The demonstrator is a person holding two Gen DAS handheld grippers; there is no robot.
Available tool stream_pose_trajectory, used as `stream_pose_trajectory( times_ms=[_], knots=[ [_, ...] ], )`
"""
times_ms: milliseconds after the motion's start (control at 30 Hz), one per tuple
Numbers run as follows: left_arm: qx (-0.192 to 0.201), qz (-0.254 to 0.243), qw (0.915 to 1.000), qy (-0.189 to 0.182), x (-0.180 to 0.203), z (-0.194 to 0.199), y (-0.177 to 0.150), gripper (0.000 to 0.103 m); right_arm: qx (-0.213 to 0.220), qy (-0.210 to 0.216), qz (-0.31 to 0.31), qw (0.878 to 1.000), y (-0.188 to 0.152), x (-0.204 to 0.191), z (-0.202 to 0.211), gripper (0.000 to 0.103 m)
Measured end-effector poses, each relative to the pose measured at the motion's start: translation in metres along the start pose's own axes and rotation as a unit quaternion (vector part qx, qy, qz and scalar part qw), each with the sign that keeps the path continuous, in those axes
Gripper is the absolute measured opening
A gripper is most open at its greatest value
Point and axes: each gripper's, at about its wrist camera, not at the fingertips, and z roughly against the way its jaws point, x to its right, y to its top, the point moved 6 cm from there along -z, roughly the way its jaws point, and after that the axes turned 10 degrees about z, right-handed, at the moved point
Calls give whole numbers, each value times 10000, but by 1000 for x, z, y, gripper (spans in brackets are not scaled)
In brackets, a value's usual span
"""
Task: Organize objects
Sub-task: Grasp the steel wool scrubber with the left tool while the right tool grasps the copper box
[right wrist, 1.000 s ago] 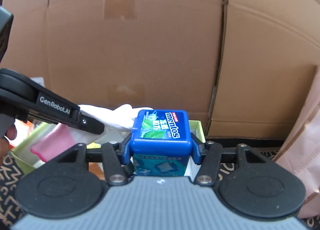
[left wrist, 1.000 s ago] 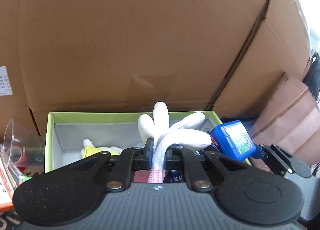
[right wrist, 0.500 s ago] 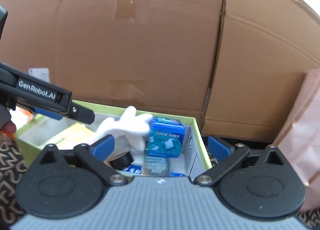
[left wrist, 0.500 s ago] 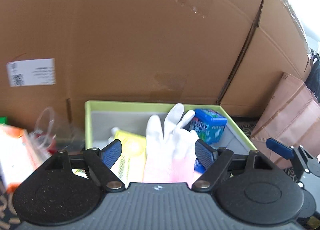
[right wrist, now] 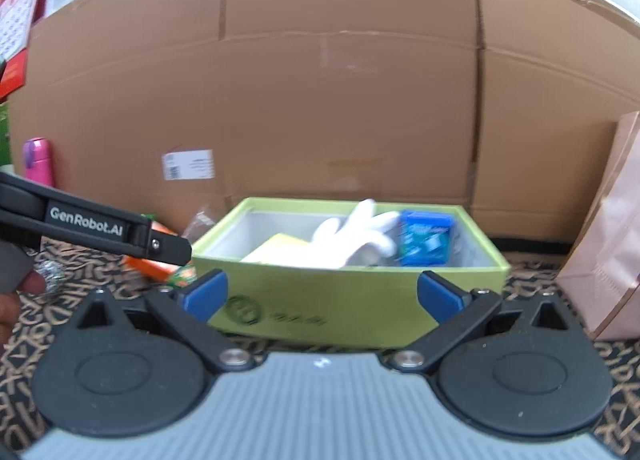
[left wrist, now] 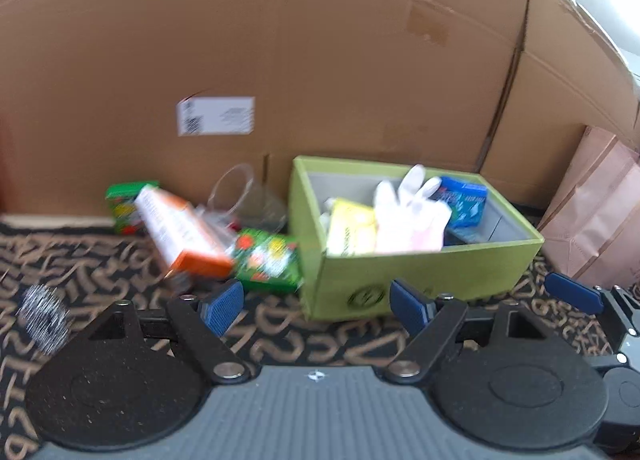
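A green open box (left wrist: 420, 272) (right wrist: 332, 300) stands on the patterned mat. Inside it lie a white-and-pink glove (left wrist: 412, 212) (right wrist: 356, 236), a blue Mentos box (left wrist: 464, 202) (right wrist: 426, 238) and a yellow packet (left wrist: 350, 226) (right wrist: 276, 246). My left gripper (left wrist: 318, 306) is open and empty, pulled back in front of the box's left corner. My right gripper (right wrist: 322, 294) is open and empty, pulled back in front of the box's front wall.
Left of the green box lie an orange-and-white carton (left wrist: 180, 234), two green packets (left wrist: 268, 260), a clear plastic cup (left wrist: 248, 202) and a metal scourer (left wrist: 44, 316). A big cardboard carton (left wrist: 320, 60) stands behind. A pink paper bag (left wrist: 596, 212) stands at the right. A pink bottle (right wrist: 38, 162) stands far left.
Both grippers opened, letting the glove and the Mentos box drop into the green box, then pulled back and away from it. The left view swung left.
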Motion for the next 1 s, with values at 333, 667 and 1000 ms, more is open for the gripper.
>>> stream_pose_trajectory(
  times_ms=[333, 667, 1000],
  knots=[
    [29, 255, 9991, 339, -54, 26, -16, 83, -139, 460, -56, 9988, -6, -57, 14, 103],
    [262, 931, 9892, 1101, -165, 40, -15, 83, -404, 975, 241, 9941, -13, -115, -4, 103],
    [-64, 1150, 9867, 1149, -218, -11, 9, 52, -597, 1356, 431, 9880, 0, -153, -47, 84]
  ],
)
